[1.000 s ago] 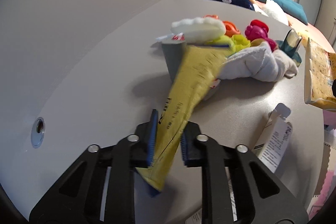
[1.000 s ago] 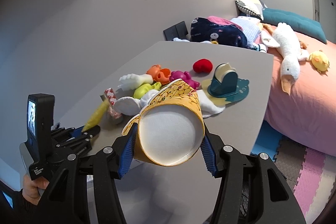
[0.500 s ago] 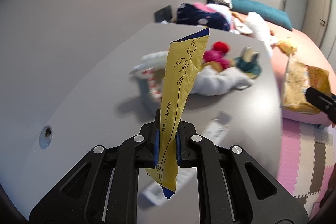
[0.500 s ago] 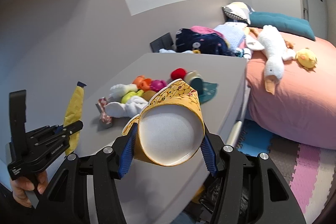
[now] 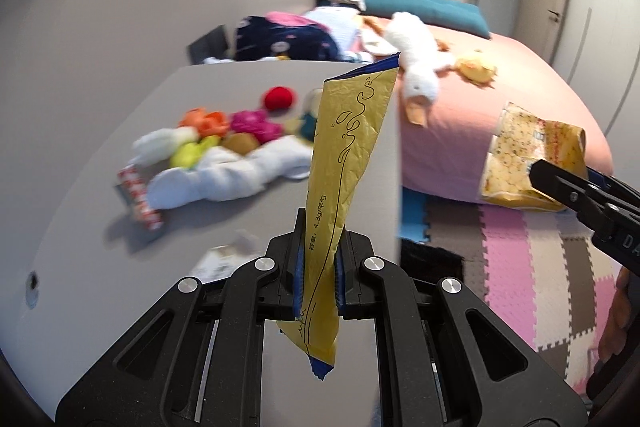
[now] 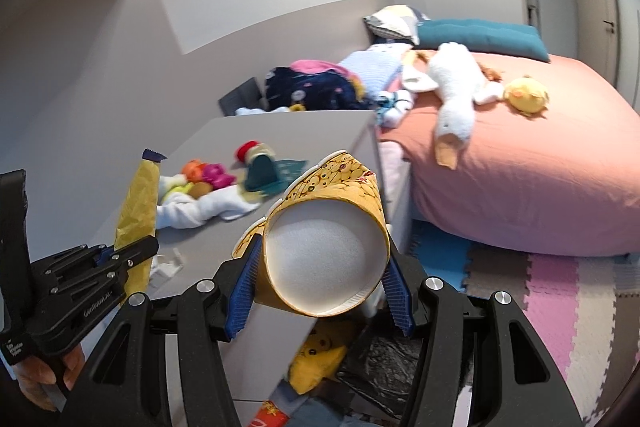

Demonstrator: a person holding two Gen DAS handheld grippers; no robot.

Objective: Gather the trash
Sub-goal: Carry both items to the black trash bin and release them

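Since a second ago we've lifted both grippers off the table (image 5: 100, 267) toward the bed (image 6: 520, 195). Our left gripper (image 5: 318, 279) pinches the yellow sachet (image 5: 344, 155) upright; our right gripper (image 6: 320, 287) squeezes the paper cup (image 6: 328, 259) past the table's edge.

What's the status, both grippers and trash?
Left gripper shut on yellow sachet. Right gripper shut on crushed paper cup. Black trash bag below, nothing blocking.
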